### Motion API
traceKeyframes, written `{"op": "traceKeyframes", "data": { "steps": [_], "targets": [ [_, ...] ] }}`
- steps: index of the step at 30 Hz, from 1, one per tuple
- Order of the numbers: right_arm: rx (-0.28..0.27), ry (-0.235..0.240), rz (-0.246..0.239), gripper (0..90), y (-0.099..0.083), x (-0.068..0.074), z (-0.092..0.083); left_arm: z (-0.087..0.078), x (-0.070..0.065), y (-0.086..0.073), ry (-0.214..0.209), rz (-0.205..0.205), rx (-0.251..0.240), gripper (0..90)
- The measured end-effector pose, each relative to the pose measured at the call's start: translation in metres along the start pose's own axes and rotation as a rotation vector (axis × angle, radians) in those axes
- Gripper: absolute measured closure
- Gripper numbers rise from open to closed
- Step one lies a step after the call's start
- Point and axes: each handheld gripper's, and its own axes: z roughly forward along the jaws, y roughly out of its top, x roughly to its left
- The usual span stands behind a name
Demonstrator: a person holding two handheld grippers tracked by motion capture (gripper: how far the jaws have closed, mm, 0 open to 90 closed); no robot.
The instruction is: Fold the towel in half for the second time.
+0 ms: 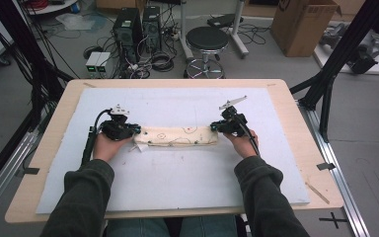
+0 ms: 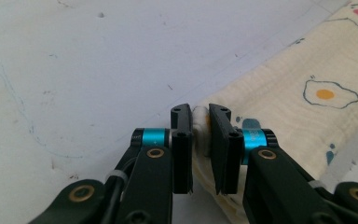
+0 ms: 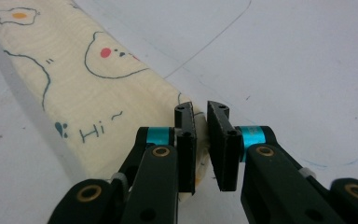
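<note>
Folded printed cloth held at both ends on a padded desk.

Nearest, two dark-sleeved forearms enter from below. The left gripper (image 1: 131,131) pinches the left end of the folded cream cloth (image 1: 177,136), its jaws narrow with fabric bunched between the pads; the right gripper (image 1: 216,127) clamps the right end likewise. The cloth, printed with fried eggs and bear outlines, lies as a long strip across the white mat (image 1: 177,182) on the wooden desk (image 1: 49,148). Beyond stand a black stool (image 1: 207,40) and a cardboard box (image 1: 303,24).

A black stool (image 1: 207,40), cardboard box (image 1: 302,24) and computer towers (image 1: 137,27) stand behind the table (image 1: 49,148).
</note>
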Motion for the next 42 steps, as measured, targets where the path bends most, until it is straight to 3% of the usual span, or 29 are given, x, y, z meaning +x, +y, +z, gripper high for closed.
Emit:
{"op": "traceKeyframes", "data": {
  "steps": [3, 11, 20, 26, 30, 37, 42],
  "targets": [
    [0.015, 0.000, 0.004, 75.8, -0.002, -0.002, 0.003, 0.001, 0.000, -0.001, 0.002, -0.010, 0.000, 66.6],
    [-0.045, 0.051, 0.049, 62.6, -0.003, -0.006, -0.007, -0.009, 0.001, 0.001, -0.024, -0.029, -0.037, 56.3],
    [-0.095, 0.052, 0.052, 53.2, -0.001, -0.001, -0.018, -0.018, -0.003, 0.004, -0.061, -0.025, -0.075, 52.9],
    [-0.116, 0.051, 0.042, 46.6, 0.000, 0.000, -0.021, -0.022, -0.006, 0.006, -0.068, -0.023, -0.093, 49.3],
    [-0.126, 0.041, 0.049, 45.4, 0.001, -0.003, -0.028, -0.026, -0.006, 0.009, -0.066, -0.031, -0.131, 49.2],
    [-0.156, 0.024, 0.063, 41.6, 0.010, -0.010, -0.040, -0.029, -0.004, 0.008, -0.072, -0.046, -0.128, 45.8],
    [-0.141, 0.026, 0.079, 36.9, 0.009, -0.011, -0.039, -0.030, -0.006, 0.009, -0.075, -0.048, -0.127, 43.1]
  ]
}}
